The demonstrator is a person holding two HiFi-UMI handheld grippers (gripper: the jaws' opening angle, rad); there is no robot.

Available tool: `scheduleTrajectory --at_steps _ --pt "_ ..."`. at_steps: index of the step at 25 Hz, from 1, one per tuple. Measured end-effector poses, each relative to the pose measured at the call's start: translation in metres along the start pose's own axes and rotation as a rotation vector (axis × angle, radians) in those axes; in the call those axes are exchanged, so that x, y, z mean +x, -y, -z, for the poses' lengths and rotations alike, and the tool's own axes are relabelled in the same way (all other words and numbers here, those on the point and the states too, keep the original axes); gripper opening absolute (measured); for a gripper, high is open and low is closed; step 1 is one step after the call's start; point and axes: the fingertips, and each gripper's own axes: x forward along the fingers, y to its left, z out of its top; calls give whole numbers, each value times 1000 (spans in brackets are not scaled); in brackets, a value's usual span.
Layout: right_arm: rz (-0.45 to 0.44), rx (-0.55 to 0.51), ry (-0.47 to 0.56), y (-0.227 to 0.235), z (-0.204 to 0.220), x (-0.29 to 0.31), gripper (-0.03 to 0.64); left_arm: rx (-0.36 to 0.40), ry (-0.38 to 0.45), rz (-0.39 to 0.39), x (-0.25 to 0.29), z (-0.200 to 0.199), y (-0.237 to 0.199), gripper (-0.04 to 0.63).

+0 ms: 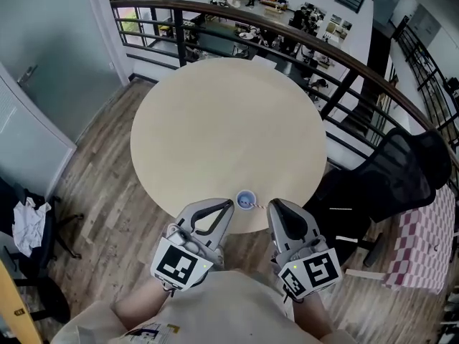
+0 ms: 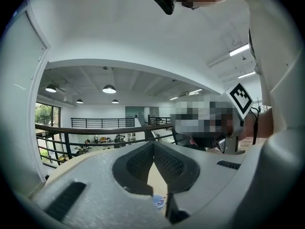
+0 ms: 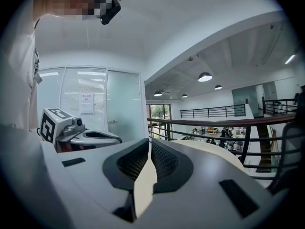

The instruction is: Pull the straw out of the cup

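Note:
A small blue-rimmed cup (image 1: 245,200) with a thin straw (image 1: 255,206) leaning to the right stands at the near edge of the round beige table (image 1: 229,135). My left gripper (image 1: 229,204) sits just left of the cup, jaws shut and empty. My right gripper (image 1: 273,204) sits just right of it, also shut with nothing held. In the left gripper view the cup (image 2: 158,202) shows low through the gap behind the closed fingertips of the left gripper (image 2: 153,143). The right gripper view shows its own tips (image 3: 148,142) closed over the table top; the cup is hidden there.
A dark railing (image 1: 344,63) curves behind the table, with a lower floor beyond. A black office chair (image 1: 391,178) stands at the right next to a checkered cloth (image 1: 423,242). Another chair with a white cloth (image 1: 25,224) is at the left, near a glass door (image 1: 43,84).

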Motion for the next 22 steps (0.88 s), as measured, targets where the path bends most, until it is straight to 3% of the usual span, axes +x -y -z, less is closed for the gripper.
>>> scheduleTrajectory --at_steps 11,22 --pt "-11 2 -13 26 1 4 31 -14 -29 -2 22 6 4 14" --pt "-76 2 -12 55 5 -1 32 -19 -56 -75 52 3 8 14"
